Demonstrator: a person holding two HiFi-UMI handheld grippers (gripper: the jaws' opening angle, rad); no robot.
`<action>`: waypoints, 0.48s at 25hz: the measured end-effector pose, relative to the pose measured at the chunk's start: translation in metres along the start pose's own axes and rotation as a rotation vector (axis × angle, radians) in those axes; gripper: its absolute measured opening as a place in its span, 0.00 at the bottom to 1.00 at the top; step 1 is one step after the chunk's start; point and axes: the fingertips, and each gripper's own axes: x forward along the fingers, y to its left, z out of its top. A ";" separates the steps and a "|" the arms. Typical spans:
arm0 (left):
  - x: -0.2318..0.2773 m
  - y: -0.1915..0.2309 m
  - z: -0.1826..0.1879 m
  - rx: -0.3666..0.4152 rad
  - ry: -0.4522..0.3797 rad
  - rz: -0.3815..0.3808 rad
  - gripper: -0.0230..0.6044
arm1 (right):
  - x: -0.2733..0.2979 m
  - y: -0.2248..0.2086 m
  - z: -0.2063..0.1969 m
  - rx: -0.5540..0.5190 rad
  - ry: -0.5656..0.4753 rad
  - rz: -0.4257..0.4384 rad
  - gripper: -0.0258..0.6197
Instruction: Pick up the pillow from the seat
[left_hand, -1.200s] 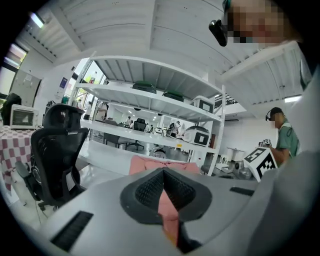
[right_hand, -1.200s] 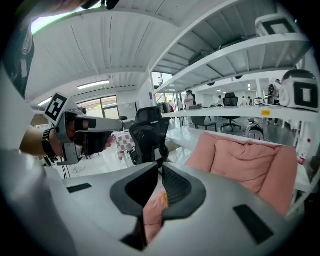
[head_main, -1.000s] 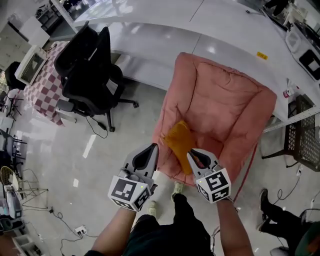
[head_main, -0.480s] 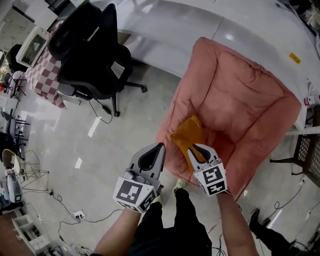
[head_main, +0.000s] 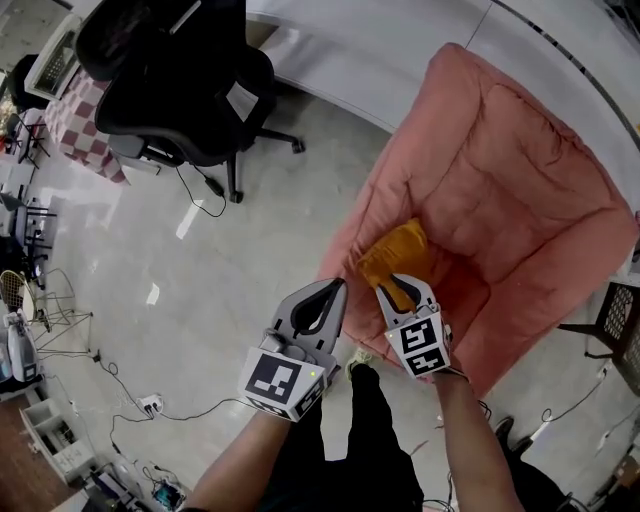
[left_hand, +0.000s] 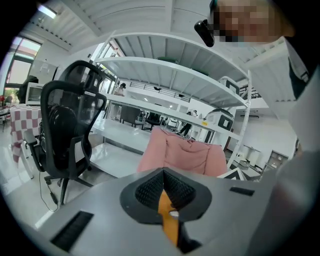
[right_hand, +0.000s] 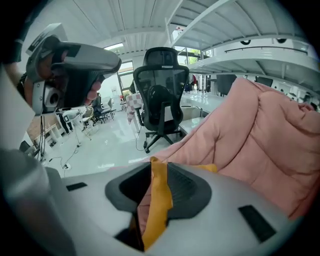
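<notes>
An orange pillow (head_main: 397, 250) lies at the front left corner of a pink padded seat (head_main: 520, 190). My right gripper (head_main: 402, 288) is at the pillow's near edge. Its jaws have just been opening and now stand apart, and nothing is pressed between the pads. In the right gripper view the pillow (right_hand: 210, 168) shows just past the right gripper (right_hand: 159, 167), with the seat (right_hand: 270, 135) behind it. My left gripper (head_main: 338, 288) is shut on nothing, beside the seat's left edge over the floor. The left gripper (left_hand: 164, 172) points at the seat (left_hand: 185, 152).
A black office chair (head_main: 170, 70) stands on the floor to the left, in front of a white desk (head_main: 350, 50). Cables and a power strip (head_main: 150, 405) lie on the floor at lower left. A black wire chair (head_main: 620, 310) is at the right edge.
Both grippers have sunk toward the seat's front corner. The right gripper's jaws have spread apart at the pillow's edge. The pillow has not moved on the seat.
</notes>
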 end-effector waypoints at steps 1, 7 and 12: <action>0.001 0.003 -0.005 -0.003 0.005 0.002 0.04 | 0.005 0.000 -0.003 -0.011 0.015 -0.004 0.19; 0.005 0.018 -0.028 -0.020 0.027 0.011 0.04 | 0.034 0.000 -0.023 -0.068 0.089 -0.016 0.22; 0.004 0.028 -0.038 -0.036 0.034 0.028 0.04 | 0.052 0.002 -0.035 -0.110 0.148 -0.026 0.23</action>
